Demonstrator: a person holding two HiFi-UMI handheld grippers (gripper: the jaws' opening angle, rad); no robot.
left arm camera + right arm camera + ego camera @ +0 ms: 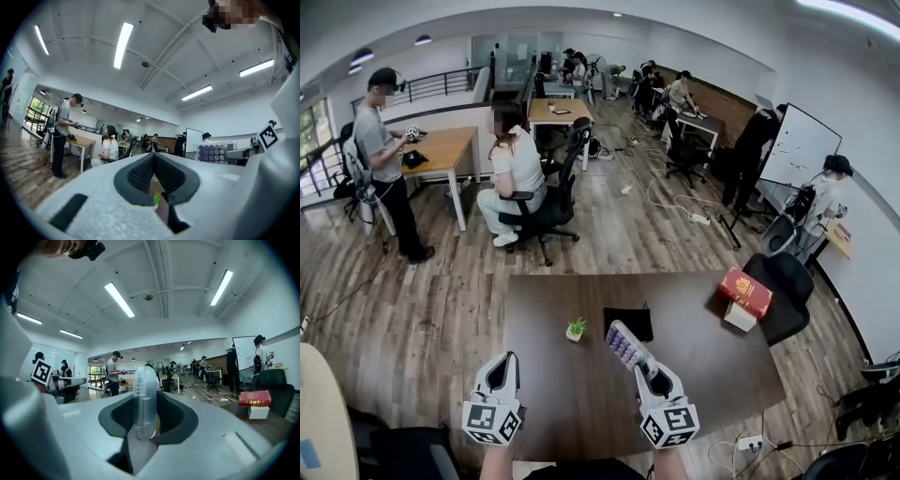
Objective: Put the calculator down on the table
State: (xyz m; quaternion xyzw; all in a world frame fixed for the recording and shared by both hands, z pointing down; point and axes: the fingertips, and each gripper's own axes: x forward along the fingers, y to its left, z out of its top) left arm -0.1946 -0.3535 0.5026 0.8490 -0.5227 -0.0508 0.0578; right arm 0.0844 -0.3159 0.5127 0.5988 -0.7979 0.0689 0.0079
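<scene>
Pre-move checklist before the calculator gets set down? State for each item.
1. Grip: right gripper closed on calculator, which stands edge-on between its jaws: ok.
2. Calculator resting on table: not ok, it is held above the surface, tilted up and forward.
3. Landing spot: bare tabletop in front of the right gripper: ok.
4. Nearby clutter: small plant and black pad lie just beyond the calculator's tip. Clearance: cannot tell.
5. Left gripper: jaws together, nothing in them, off to the left of the spot: ok.
6. Red book sits far right, out of the way: ok.
</scene>
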